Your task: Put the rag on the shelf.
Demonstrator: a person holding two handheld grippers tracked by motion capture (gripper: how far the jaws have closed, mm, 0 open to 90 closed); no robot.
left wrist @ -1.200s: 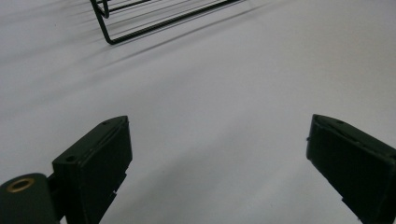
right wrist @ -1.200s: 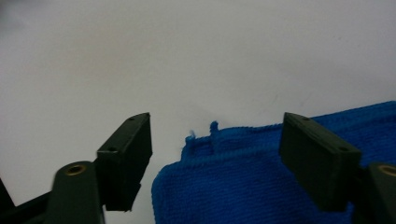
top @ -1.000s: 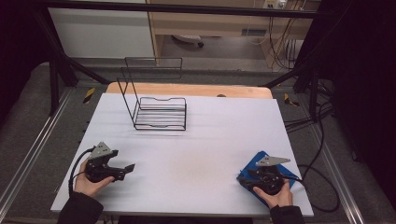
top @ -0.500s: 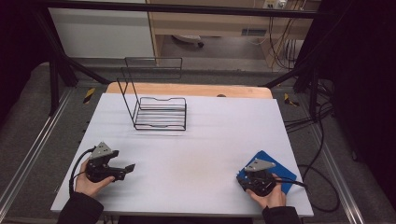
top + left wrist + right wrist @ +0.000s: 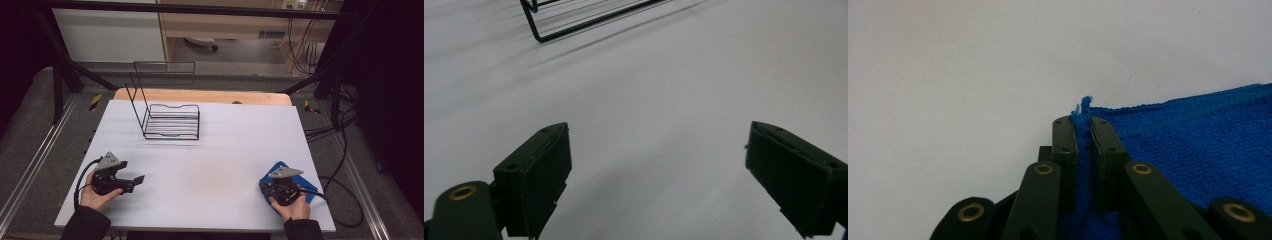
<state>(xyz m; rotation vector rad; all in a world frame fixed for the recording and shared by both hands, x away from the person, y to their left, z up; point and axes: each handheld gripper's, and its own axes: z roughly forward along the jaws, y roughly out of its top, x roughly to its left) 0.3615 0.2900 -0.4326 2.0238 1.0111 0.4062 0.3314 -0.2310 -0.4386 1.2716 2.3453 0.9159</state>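
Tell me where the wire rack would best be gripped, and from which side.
Probably the tall upright frame at the left end of the wire rack, coming in from the left with the open left gripper. That frame is thin rod standing clear above the low basket, so jaws can close across it; the basket's base wires lie against the table.

a blue terry cloth (image 5: 1208, 145) lies flat on the white table (image 5: 225, 150), its corner pinched upright between the closed jaws of the right gripper (image 5: 1084, 125), the rest spread behind them.
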